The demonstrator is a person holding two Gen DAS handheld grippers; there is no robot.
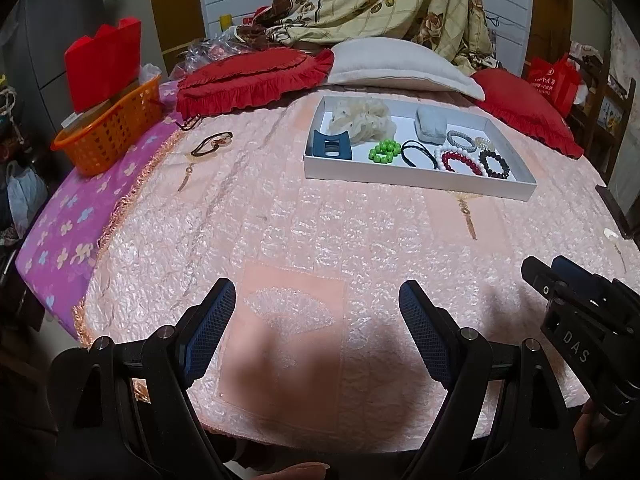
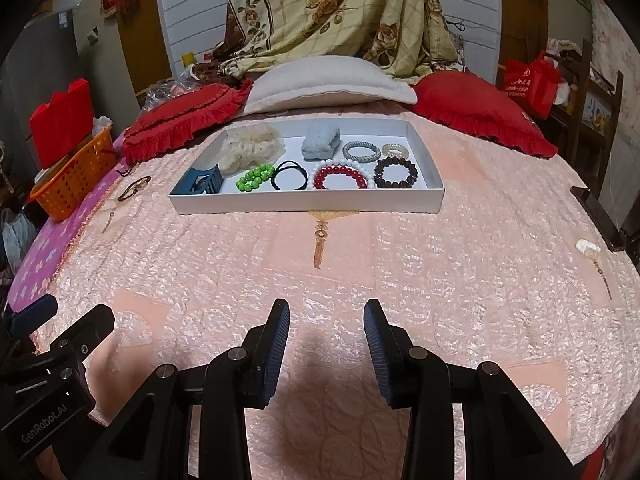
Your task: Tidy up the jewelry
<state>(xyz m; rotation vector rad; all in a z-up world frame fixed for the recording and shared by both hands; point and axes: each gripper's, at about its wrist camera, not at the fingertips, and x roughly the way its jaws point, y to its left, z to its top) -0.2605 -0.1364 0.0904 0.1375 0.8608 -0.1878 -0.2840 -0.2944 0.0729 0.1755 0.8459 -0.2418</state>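
1. On the pink quilted bedspread [image 2: 400, 280], well ahead of both your grippers, the white tray [image 2: 308, 203] holds the jewelry
2. In its front row you see a blue hair claw [image 2: 202, 184], a green bead bracelet [image 2: 255, 177], a black hair tie [image 2: 289, 176], a red-and-white bead bracelet [image 2: 342, 176] and a dark bead bracelet [image 2: 396, 173]
3. Behind them lie a cream scrunchie [image 2: 250, 146] and a grey bangle [image 2: 362, 151]
4. Left of the tray, a brown cord piece [image 1: 211, 143] lies apart on the bedspread, near the orange basket [image 1: 108, 136]
5. Your left gripper [image 1: 318, 322] has its fingers spread wide, holding nothing
6. Your right gripper [image 2: 326, 344] is parted more narrowly, also holding nothing
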